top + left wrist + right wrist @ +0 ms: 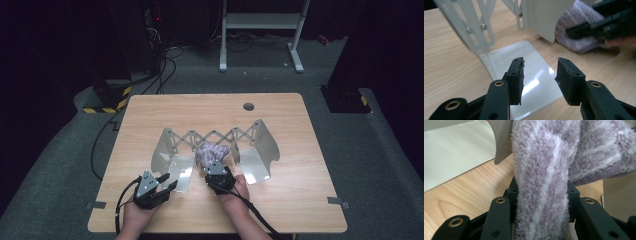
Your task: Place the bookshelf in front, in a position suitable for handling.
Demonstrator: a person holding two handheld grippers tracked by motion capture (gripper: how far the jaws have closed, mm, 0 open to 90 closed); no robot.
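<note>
Two tools, right tool [541,202] clamped on fuzzy towel [541,170] hiding its pads, left tool [539,75] apart, empty.

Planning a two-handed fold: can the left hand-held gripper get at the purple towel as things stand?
Probably yes: the left hand-held gripper is open and empty, and bare table lies between it and the purple towel, beside the metal rack.

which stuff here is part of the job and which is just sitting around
In the job:
- fluffy purple towel, clamped by the right gripper
- white expanding rack, which the towel lies in the middle of
- left gripper, fingers apart with nothing between them, near the rack's left base plate

Just lying about:
- cables on the floor
- white stand behind the table
</note>
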